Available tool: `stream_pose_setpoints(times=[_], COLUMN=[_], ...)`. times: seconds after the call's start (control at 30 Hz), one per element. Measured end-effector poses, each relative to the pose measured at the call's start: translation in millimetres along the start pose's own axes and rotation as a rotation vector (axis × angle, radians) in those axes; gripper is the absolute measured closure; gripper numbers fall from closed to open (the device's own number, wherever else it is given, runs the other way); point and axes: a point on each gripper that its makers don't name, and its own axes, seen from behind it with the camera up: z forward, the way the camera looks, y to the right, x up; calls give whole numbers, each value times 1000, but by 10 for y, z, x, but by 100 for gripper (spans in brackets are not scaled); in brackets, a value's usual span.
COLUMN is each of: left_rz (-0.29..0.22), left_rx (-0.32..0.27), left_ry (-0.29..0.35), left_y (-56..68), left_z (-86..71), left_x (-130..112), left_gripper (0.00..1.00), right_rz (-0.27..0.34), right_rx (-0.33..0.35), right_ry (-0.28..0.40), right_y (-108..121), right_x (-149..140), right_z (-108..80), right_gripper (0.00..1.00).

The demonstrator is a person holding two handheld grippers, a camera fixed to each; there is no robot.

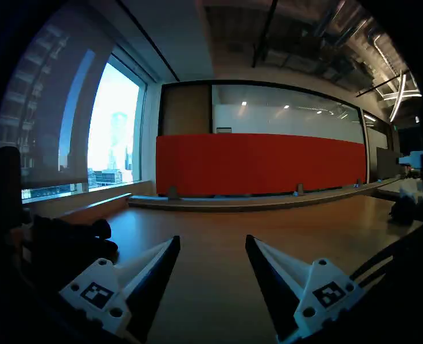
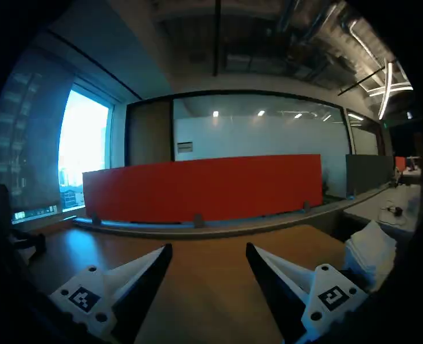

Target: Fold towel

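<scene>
The left gripper [image 1: 212, 239] hangs over the smooth brown wooden tabletop [image 1: 217, 286] with its two white-and-black fingers apart and nothing between them. The right gripper [image 2: 208, 247] is likewise spread and empty.

The towel is most likely in the white stack of folded cloth [image 2: 371, 252] at the right edge of the table, near the right gripper, though it is too small to be sure it is towelling. Such cloth would probably be light, soft and limp, sagging from a single pinch. A hold at two corners of the top layer seems best, lifting it clear without dragging the layers beneath.

The tabletop has a glossy sheen, so cloth may slide on it. At the far side stands a long red divider panel [image 1: 260, 163], with a bright window [image 1: 115, 137] at the left. Black objects [image 1: 68, 243], too dark to identify, sit at the near left.
</scene>
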Motion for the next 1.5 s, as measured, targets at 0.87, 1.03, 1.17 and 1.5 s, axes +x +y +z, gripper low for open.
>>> stream_pose_setpoints(times=[0.87, 1.03, 1.17, 1.5], left_rz=[0, 0, 0, 0], left_rx=[0, 0, 0, 0], left_ry=[1, 1, 1, 1], left_y=[-1, 2, 1, -3], left_z=[6, 6, 9, 6], left_x=[-14, -16, -16, -17], left_gripper=[16, 16, 16, 16], right_rz=[23, 17, 3, -31], right_rx=[-54, -53, -48, -36], right_ry=[-35, -29, -21, 2], right_y=[363, 340, 295, 208], right_x=[-788, -804, -803, -777], right_z=[29, 19, -1, -71], right_gripper=[1, 1, 1, 1])
